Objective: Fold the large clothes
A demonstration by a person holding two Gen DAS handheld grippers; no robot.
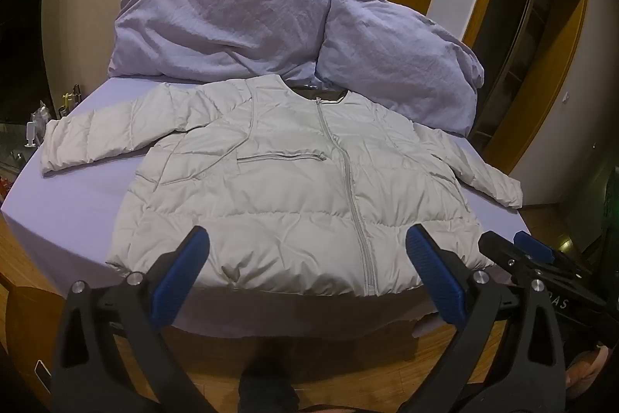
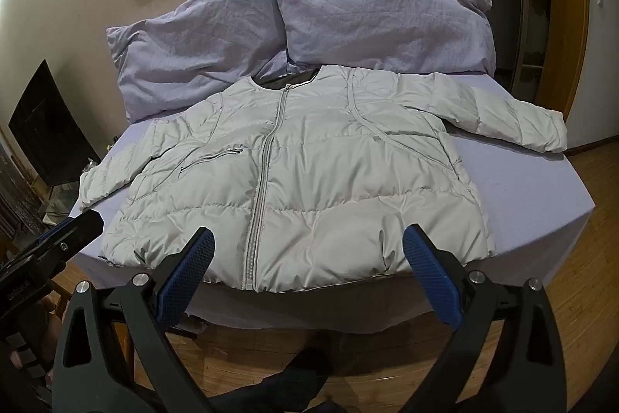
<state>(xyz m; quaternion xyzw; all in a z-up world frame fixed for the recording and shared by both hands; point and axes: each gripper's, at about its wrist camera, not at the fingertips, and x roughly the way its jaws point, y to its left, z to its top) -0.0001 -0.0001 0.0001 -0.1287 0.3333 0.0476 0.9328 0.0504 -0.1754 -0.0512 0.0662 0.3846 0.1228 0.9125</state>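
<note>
Both hand-held grippers agape, jacket (image 1: 294, 180) flat, collar toward pillows (image 1: 216, 26)

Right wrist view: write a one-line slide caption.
Open right gripper above zipped pale puffer jacket spread flat on lilac bed.

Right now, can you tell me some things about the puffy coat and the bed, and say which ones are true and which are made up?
1. The jacket lies flat on the bed with its front zipper facing up. True.
2. The jacket is already folded in half. False: it is spread out, both sleeves stretched to the sides.
3. Two purple pillows sit behind the jacket's collar. True.
4. The left hand-held gripper is pinching the jacket's hem. False: it is open and holds nothing.
5. The right hand-held gripper is open too. True.
6. The jacket is bright red. False: it is pale grey-white.
</note>
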